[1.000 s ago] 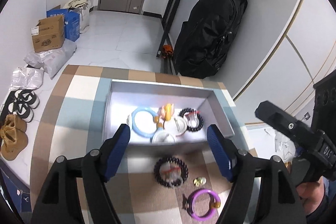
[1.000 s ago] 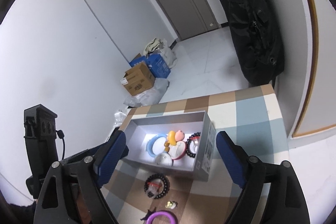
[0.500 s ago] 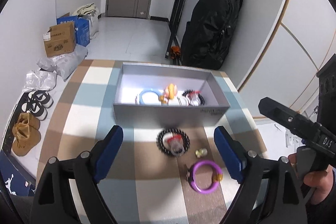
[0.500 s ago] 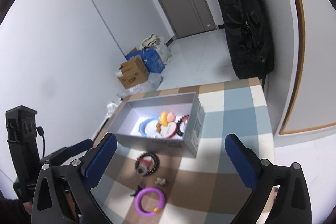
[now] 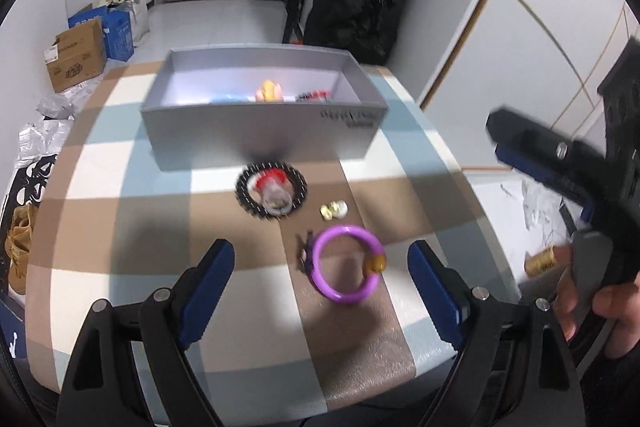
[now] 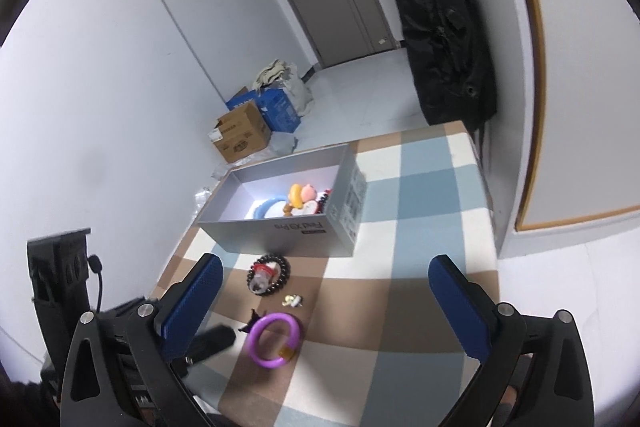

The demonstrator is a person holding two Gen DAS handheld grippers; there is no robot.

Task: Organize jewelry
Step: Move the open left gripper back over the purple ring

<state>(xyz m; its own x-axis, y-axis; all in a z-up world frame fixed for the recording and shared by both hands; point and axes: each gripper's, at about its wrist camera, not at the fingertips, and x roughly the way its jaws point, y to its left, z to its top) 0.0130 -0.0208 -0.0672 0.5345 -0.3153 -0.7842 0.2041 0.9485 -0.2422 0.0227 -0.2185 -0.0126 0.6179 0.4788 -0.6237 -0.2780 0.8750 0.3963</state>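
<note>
Compared with one second earlier, both cameras have drawn back from the grey box point(image 5: 260, 131): the left gripper point(image 5: 320, 267), previously poised at the box's near wall, now hovers over the purple ring bracelet point(image 5: 346, 275), and the right gripper point(image 6: 324, 291) sits further back and higher, with more of the checked tablecloth point(image 6: 420, 227) in view. Both claws stand wide open and hold nothing.

Three pieces remain on the cloth in front of the box: a black bead bracelet point(image 5: 272, 191) with a red-and-clear charm inside it, just beside the box's near wall; a small pale gold trinket point(image 5: 334, 209) to its right; and the purple bracelet nearest the cameras, with an orange bead on its rim and a small dark purple piece touching its left side. The box already contains a blue ring point(image 6: 264, 207), an orange-and-pink figure point(image 6: 302, 195) and dark beads.

The step in hand appears to be picking up the purple bracelet with the left gripper. For a sound grasp, lower the fingers so that one pad goes inside the loop and one outside, pinching the band away from the orange bead; close gently, lift clear of the dark piece, then carry it over the near wall before releasing.
</note>
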